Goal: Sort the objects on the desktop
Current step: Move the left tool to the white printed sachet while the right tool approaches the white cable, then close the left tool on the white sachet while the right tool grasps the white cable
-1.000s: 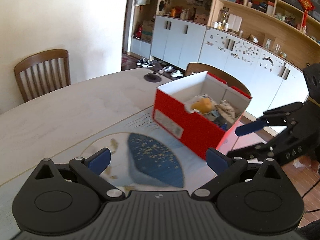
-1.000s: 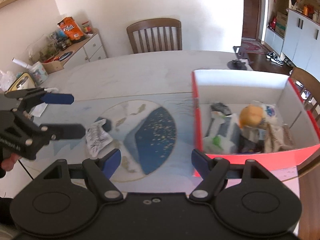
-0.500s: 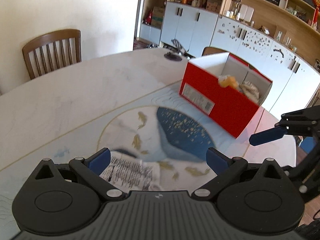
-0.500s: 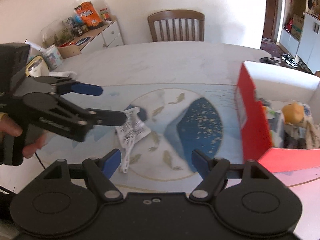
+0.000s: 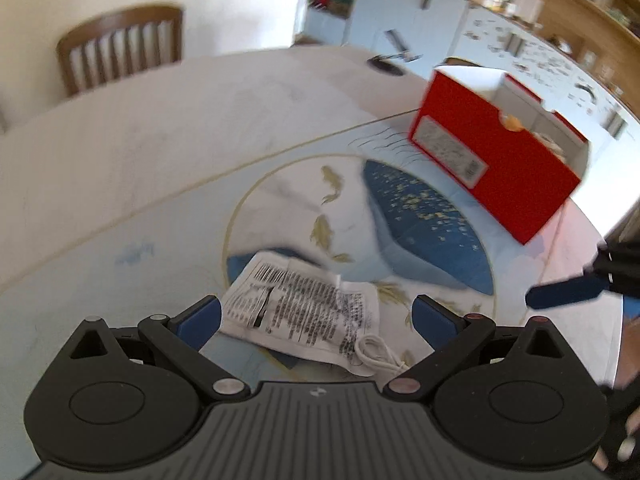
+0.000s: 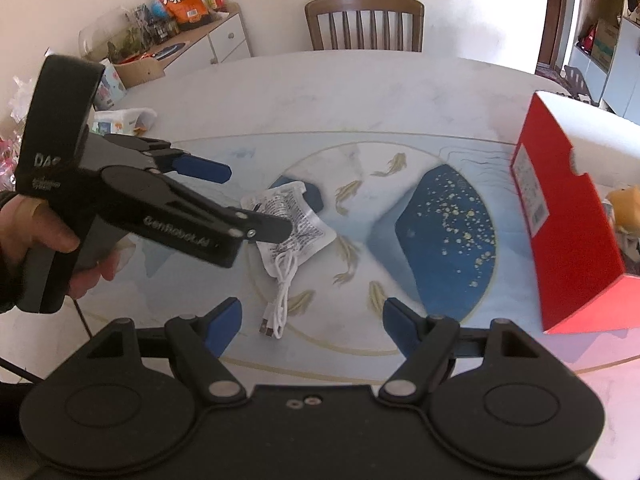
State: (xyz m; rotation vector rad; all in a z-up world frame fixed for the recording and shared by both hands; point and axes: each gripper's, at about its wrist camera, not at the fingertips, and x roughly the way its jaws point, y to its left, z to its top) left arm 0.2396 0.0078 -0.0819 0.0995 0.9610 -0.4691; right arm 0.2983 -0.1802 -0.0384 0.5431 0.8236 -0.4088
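A white printed plastic packet with a coiled white USB cable lies on the blue fish-pattern mat. My left gripper is open and empty, its jaws either side of the packet's near end, just above it; it also shows in the right wrist view. My right gripper is open and empty, hovering near the mat's front edge; one of its fingers shows in the left wrist view. A red box holding several sorted items stands at the right.
A wooden chair stands at the table's far side. A side cabinet with snack bags is at the far left. White tissue or a bag lies on the table's left edge. Cupboards line the room behind the box.
My left gripper has swung left and down from the red box to the packet. My right gripper has turned left too, so the box has slid to the right edge of its view.
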